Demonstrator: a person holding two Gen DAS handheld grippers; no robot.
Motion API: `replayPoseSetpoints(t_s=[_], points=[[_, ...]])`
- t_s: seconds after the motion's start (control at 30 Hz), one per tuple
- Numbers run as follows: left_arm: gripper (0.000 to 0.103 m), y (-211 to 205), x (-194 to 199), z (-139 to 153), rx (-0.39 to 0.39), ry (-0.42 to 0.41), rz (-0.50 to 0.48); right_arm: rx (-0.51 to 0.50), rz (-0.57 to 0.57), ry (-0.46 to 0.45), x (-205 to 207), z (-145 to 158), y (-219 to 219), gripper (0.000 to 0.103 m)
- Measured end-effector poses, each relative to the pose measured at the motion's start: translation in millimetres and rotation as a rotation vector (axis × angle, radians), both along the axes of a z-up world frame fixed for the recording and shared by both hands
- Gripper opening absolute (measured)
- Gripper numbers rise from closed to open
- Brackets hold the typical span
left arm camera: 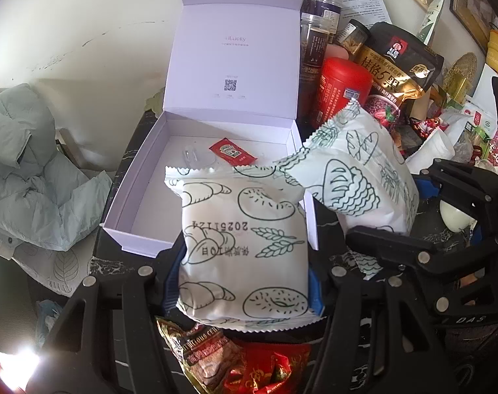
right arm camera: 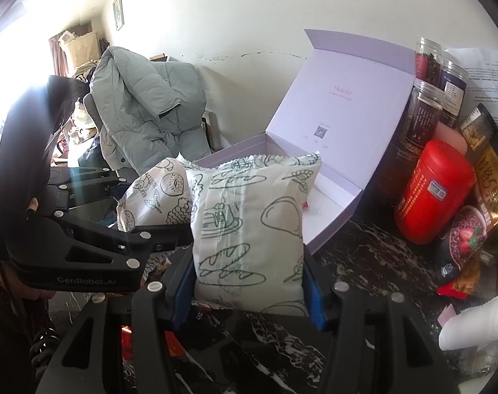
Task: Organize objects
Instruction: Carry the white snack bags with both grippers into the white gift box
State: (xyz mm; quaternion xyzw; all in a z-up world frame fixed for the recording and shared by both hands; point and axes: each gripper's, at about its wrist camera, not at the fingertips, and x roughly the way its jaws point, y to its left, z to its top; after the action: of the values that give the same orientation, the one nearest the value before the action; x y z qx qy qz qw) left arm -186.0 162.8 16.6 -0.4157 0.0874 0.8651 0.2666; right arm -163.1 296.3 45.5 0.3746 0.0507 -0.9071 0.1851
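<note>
Left wrist view: camera sits just behind the left gripper [left arm camera: 244,246], looks forward and slightly down along its fingers. A bread packet [left arm camera: 245,243] fills the near field; the open white box [left arm camera: 144,197] lies directly ahead, close. The right gripper [left arm camera: 393,246] enters from the right side.

Right wrist view: camera behind the right gripper [right arm camera: 249,249], faces forward, more level. Second bread packet [right arm camera: 249,226] very near; the box [right arm camera: 334,197] ahead and right. The left gripper [right arm camera: 163,233] appears to the left.

Shared: both packets, box, red canister [left arm camera: 342,88] [right arm camera: 429,190], dark marble table [right arm camera: 363,256].
</note>
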Motion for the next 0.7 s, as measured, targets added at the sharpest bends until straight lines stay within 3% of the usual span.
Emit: replayPoseSetpoints(t_s=[0.7], points=[[0.058,14.6,-80.0,15.8,-0.005,0.059,0.069,-0.009,-0.034,0.075,-79.4,28.7,11.9,0.057]])
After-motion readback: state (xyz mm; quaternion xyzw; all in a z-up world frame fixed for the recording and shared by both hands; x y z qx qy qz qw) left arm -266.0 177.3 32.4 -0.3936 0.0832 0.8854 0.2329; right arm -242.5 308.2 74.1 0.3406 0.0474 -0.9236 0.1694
